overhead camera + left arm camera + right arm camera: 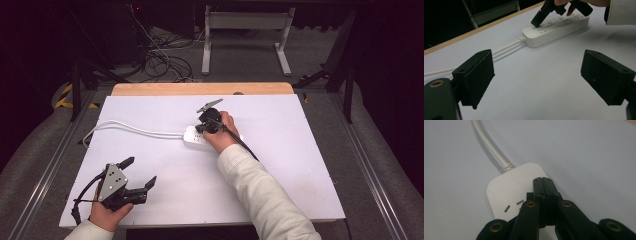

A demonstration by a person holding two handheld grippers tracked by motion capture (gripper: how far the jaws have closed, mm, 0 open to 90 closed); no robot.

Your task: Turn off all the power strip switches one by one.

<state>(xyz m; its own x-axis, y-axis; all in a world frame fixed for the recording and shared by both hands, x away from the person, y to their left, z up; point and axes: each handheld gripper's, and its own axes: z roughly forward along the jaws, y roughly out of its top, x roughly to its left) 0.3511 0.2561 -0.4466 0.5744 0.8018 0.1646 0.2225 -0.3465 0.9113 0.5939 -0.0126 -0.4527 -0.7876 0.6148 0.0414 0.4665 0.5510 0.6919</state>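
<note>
Pressing down: the right gripper (543, 181), jaws squeezed together on nothing, has its tip on the white power strip (197, 138)!

That strip lies mid-table on the white tabletop (280, 170) (its cable (125, 126) trailing off left). Near the front-left corner, well apart, the left gripper (139, 172) hangs with jaws spread wide, empty.

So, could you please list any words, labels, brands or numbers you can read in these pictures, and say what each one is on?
None can be read.
Power strip: a faint embossed mark sits on its top near the cable end in the right gripper view, too blurred to read.
Power strip in the left gripper view: small dark marks by the sockets, too small to read.
Both grippers: no lettering visible.
</note>
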